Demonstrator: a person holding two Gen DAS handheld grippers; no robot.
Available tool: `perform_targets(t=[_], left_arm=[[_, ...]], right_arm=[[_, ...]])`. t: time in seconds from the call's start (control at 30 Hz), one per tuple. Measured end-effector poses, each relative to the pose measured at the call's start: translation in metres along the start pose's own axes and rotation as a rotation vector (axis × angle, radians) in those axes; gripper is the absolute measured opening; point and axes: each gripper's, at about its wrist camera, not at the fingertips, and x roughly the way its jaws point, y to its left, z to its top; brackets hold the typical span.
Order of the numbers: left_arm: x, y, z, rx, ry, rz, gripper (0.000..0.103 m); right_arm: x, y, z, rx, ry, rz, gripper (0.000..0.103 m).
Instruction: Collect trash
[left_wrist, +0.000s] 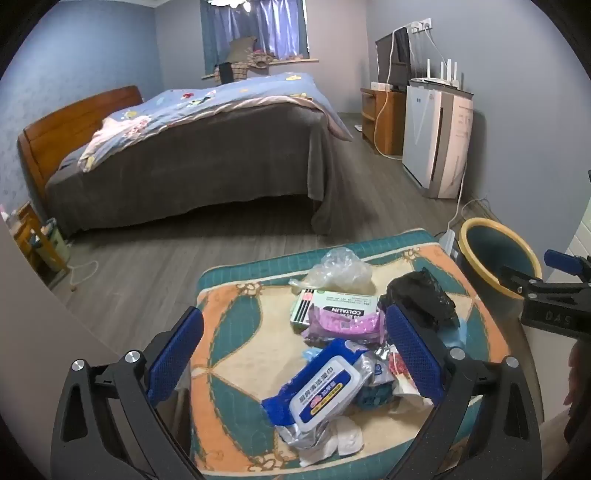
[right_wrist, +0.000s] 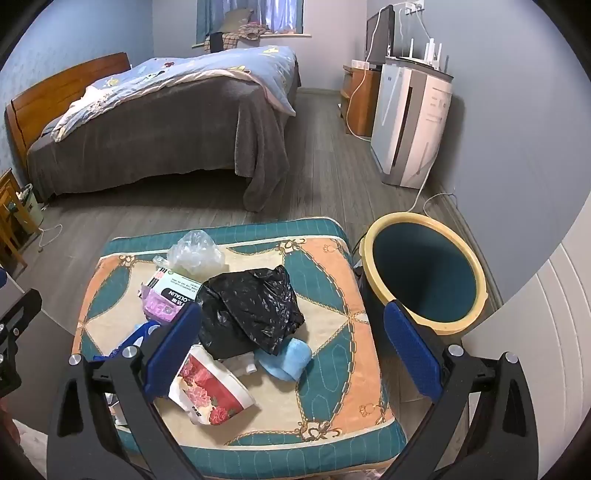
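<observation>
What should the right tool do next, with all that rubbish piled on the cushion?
Probably lower the right tool onto the black plastic bag and close on it. Both tools are open and empty, the bag lies just ahead on top of the pile, and the yellow-rimmed bin stands empty beside the cushion.

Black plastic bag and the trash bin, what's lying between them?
Nothing: the right wrist view shows only bare patterned cushion between the black plastic bag and the trash bin.
</observation>
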Motion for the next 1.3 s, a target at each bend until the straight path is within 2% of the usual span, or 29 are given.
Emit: perform_targets(t=[1.3], left_arm=[[0.0036,0.0038,-0.0024,-0.009,0.018,-0.009,0.098]], right_arm=[[0.0054,0.0014,-0.0019,-0.002,0.018,-0.008,0.097]])
